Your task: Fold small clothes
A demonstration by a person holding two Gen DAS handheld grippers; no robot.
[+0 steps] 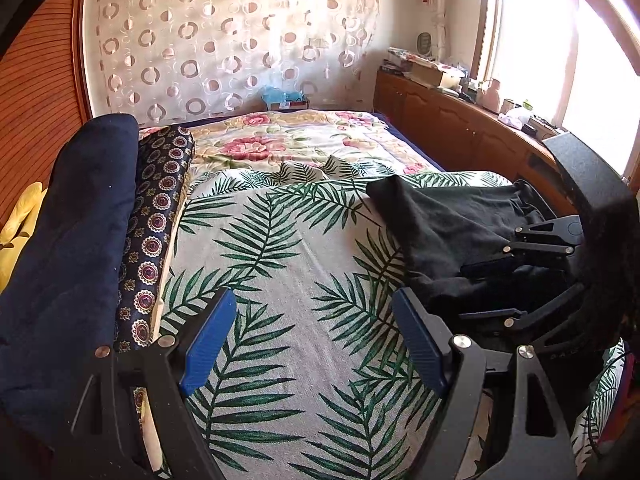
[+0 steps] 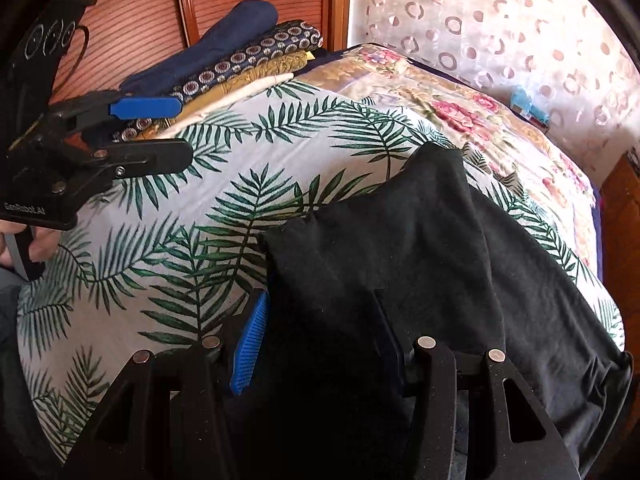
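Observation:
A small black garment [image 2: 420, 248] lies rumpled on the leaf-print bedspread [image 2: 160, 216], at the right in the left wrist view [image 1: 448, 232]. My right gripper [image 2: 320, 340] is open, its blue-padded fingers [image 2: 250, 344] straddling the garment's near edge with cloth between them; the other finger is half hidden by the cloth. My left gripper [image 1: 316, 340] is open and empty above the bare bedspread [image 1: 280, 280], left of the garment. It shows in the right wrist view [image 2: 160, 132] at the left, open.
A stack of folded dark blue and patterned fabrics [image 1: 100, 232] lies along the bed's left side by a wooden wardrobe [image 2: 132, 12]. A floral quilt [image 1: 288, 140] covers the far bed. A wooden cabinet [image 1: 460, 128] with clutter runs under the window at the right.

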